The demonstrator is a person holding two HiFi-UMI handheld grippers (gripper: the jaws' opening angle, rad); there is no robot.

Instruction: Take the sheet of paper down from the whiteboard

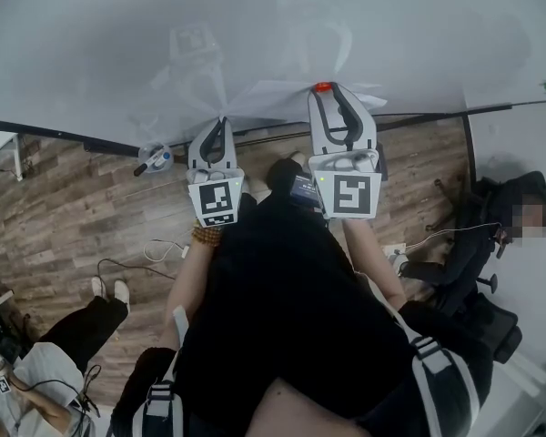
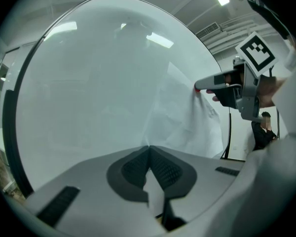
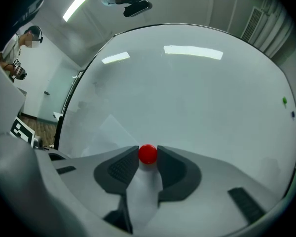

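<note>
A white sheet of paper (image 1: 282, 96) lies against the whiteboard (image 1: 91, 44), crumpled and bulging off it. At its top right corner sits a small red magnet (image 1: 323, 87). My right gripper (image 1: 326, 92) is shut on that magnet (image 3: 148, 153), and the paper (image 3: 108, 132) runs down between the jaws. My left gripper (image 1: 221, 124) is shut on the sheet's left corner; in the left gripper view the paper (image 2: 187, 117) stretches from the jaw tips (image 2: 149, 148) up to the right gripper (image 2: 227, 85).
The whiteboard's dark lower rail (image 1: 64, 135) carries a blue-capped marker or eraser (image 1: 155, 159). One person sits at the right on a black chair (image 1: 514, 212), another at the lower left (image 1: 45, 362). Cables (image 1: 127, 267) lie on the wooden floor.
</note>
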